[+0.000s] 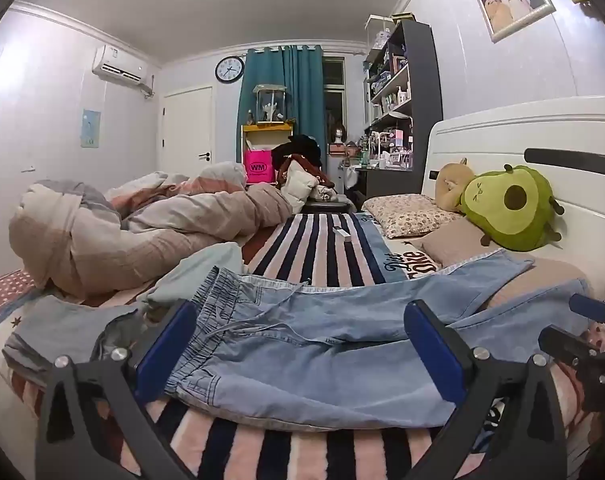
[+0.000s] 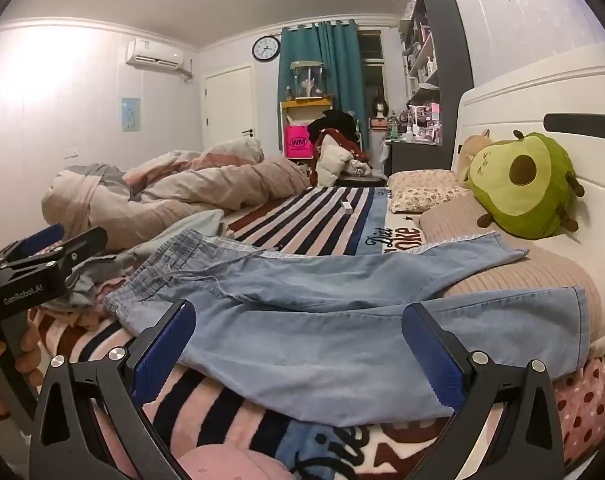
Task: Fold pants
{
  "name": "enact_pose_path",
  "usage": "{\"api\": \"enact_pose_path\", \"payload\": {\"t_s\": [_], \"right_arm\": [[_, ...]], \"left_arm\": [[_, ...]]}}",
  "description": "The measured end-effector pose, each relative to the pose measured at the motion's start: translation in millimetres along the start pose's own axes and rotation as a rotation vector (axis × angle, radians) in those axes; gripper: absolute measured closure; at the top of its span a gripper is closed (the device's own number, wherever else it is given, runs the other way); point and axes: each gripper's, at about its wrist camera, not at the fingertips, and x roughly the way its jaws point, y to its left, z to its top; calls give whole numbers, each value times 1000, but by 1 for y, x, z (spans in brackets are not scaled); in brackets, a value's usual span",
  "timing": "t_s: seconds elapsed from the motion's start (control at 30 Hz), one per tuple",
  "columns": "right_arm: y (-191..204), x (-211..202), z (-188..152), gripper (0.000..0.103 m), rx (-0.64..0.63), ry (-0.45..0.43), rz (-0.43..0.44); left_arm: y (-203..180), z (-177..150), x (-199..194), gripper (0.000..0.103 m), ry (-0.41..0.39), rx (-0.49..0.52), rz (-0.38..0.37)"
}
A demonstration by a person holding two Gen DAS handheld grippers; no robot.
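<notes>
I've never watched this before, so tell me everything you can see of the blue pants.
The pants are light blue, denim-like, with a gathered elastic waistband and a drawstring. They lie unfolded and flat on the striped blanket, waist to the left, legs spread apart to the right over a beige pillow. No gripper touches them.

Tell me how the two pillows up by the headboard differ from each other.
The floral pillow has a small busy flower print; the beige pillow is plain with fine ribbing. The floral pillow lies farther along the headboard, toward the shelves, and is uncovered; the beige pillow lies nearer, and one leg of the light blue pants drapes over it. The green avocado plush rests above the beige pillow, beyond the floral one. Both lie flat at the head of the bed.
</notes>
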Motion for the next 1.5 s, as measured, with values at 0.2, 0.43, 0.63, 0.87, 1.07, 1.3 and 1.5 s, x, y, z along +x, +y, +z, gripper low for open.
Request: {"api": "enact_pose_path", "payload": {"t_s": [0.2,0.43,0.63,0.87,1.07,1.3,1.5], "right_arm": [[-1,-1,0,0,-3,-9,-1],[0,-7,1,0,-1,-16,-5],[4,-16,2,0,-8,-34,-23],[7,-21,0,0,-15,-44,-23],[9,-24,-1,0,-14,-48,-17],[18,-29,-2,0,-24,-63,-14],[19,-29,-1,0,-25,-63,-14]], "left_arm": [[8,-5,-4,1,7,-21,-19],[0,-3,-8,1,27,2,-8],[-2,-3,-8,1,32,0,-15],[1,-5,-15,1,22,-8,-10],[8,-5,-23,1,17,-21,-2],[11,-5,-31,1,4,-27,-4],[12,-3,-38,1,-12,-36,-15]]}}
